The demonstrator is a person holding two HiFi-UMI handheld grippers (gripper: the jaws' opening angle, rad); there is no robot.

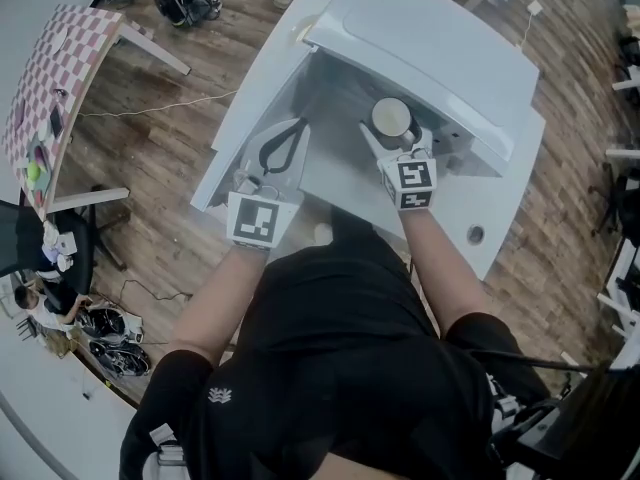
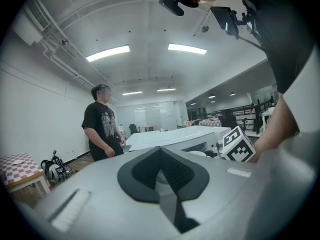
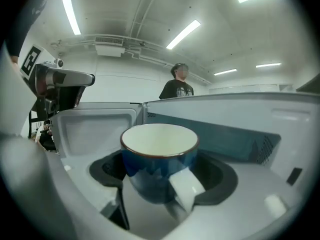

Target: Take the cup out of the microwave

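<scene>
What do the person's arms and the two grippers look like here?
Both the left gripper and the right gripper have light grey bodies, dark grey pads and a white cube with black square markers. The arms are bare below the short sleeves of a black T-shirt.

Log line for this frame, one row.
right gripper: shut on cup | cup: upright, at microwave opening | door: open | left gripper: shut, empty
</scene>
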